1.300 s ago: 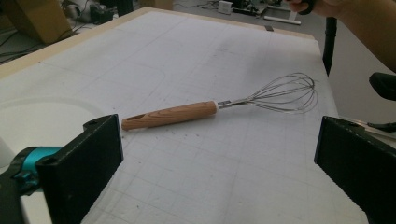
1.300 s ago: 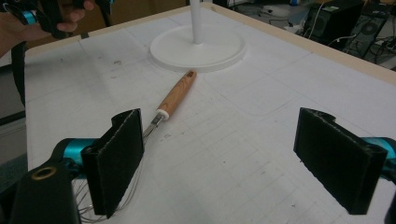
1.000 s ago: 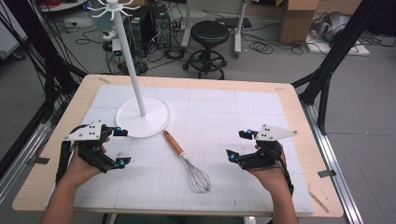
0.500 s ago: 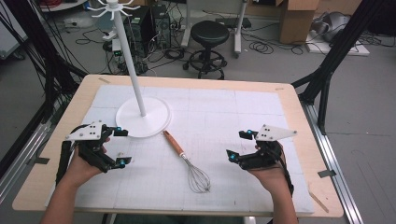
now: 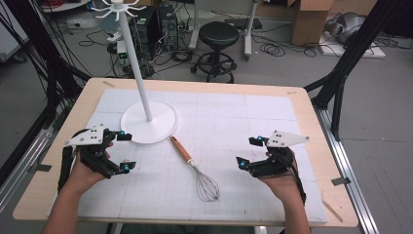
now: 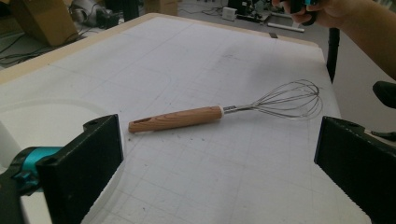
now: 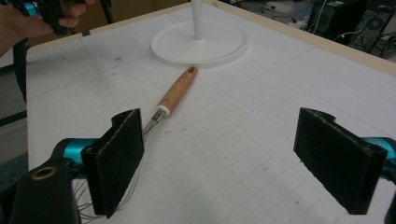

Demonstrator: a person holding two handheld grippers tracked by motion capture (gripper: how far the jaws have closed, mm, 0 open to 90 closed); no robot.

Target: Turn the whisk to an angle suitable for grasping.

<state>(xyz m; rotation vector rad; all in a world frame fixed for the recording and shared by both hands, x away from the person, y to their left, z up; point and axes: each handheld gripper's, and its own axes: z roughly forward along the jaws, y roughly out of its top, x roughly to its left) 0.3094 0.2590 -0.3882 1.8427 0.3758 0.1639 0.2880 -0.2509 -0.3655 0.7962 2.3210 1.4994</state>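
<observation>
A whisk [image 5: 195,168] with a wooden handle [image 6: 175,118] and wire loops [image 6: 289,99] lies flat on the white mat [image 5: 229,141] between my hands. Its handle end [image 7: 180,87] points at the round base of a white stand [image 5: 149,122]. My left gripper [image 5: 124,151] rests at the mat's left, open, jaws wide apart with nothing between them. At the right, my right gripper [image 5: 248,151] is open too and holds nothing. Both face the whisk from opposite sides.
The stand's white pole [image 5: 135,63] rises tall from its base [image 7: 201,44], with hooks at the top. The wooden table edge [image 5: 195,84] frames the mat. Beyond the table are a black stool [image 5: 218,36], cables and boxes on the floor.
</observation>
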